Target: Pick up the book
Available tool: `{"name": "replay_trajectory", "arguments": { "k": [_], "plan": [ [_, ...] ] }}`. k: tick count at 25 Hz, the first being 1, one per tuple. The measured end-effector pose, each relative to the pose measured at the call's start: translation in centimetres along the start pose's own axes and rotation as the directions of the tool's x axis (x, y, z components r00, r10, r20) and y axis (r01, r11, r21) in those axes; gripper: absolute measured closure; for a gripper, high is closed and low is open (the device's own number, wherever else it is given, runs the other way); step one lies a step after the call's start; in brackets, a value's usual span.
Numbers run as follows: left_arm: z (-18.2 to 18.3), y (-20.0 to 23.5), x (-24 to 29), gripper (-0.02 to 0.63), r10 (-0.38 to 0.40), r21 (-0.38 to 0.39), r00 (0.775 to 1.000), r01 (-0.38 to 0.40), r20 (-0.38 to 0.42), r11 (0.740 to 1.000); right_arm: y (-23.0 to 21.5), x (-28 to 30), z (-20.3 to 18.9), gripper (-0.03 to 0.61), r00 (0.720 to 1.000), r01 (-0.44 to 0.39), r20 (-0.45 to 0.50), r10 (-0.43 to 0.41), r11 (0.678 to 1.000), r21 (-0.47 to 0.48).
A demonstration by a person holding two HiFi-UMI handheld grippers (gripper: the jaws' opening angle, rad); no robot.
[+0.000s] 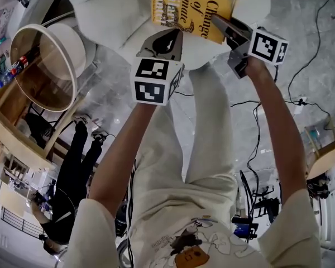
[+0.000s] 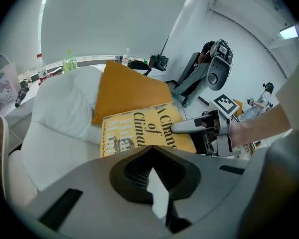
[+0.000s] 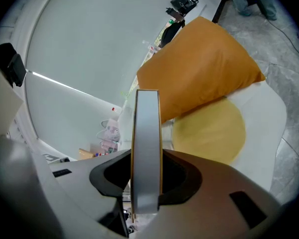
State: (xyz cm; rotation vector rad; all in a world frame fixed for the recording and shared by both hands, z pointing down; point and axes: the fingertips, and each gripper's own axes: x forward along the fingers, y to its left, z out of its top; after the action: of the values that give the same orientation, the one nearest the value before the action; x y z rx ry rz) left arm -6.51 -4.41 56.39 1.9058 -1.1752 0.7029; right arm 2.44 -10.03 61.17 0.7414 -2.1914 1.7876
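The yellow book (image 1: pixel 192 7) is held up off the white armchair (image 1: pixel 111 4), its cover facing me. My right gripper (image 1: pixel 230 27) is shut on its right edge; in the right gripper view the pale page edge (image 3: pixel 146 148) stands upright between the jaws. My left gripper (image 1: pixel 166 41) meets the book's lower edge. In the left gripper view the cover (image 2: pixel 139 128) runs down behind the jaws and a thin pale strip sits pinched in the left gripper (image 2: pixel 152 183). The right gripper (image 2: pixel 199 126) shows there too, clamped on the book.
An orange cushion (image 2: pixel 129 91) leans on the armchair's white padding (image 2: pixel 65 118) behind the book. A round glass-topped side table (image 1: pixel 42 66) stands to the left. Cables (image 1: pixel 257 110) lie on the grey floor by my legs. A person in black (image 1: pixel 72 172) stands at the lower left.
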Motion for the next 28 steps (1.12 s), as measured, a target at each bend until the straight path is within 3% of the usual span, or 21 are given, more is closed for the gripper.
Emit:
{"name": "replay_trajectory", "arguments": {
  "k": [14,28],
  "plan": [
    [2.6,-3.1,-9.2,0.607,-0.044,0.043,0.999,0.044,-0.007,0.998,10.0,-4.7,-0.6,0.416,0.995,-0.046,0.085,0.043,0.998,0.035],
    [6.8,-4.6,-19.3,0.607,-0.076,0.059,0.995,0.072,0.066,0.996,21.1,-8.8,-0.4,0.417,0.985,-0.045,0.168,0.039,0.999,0.031]
  ]
}}
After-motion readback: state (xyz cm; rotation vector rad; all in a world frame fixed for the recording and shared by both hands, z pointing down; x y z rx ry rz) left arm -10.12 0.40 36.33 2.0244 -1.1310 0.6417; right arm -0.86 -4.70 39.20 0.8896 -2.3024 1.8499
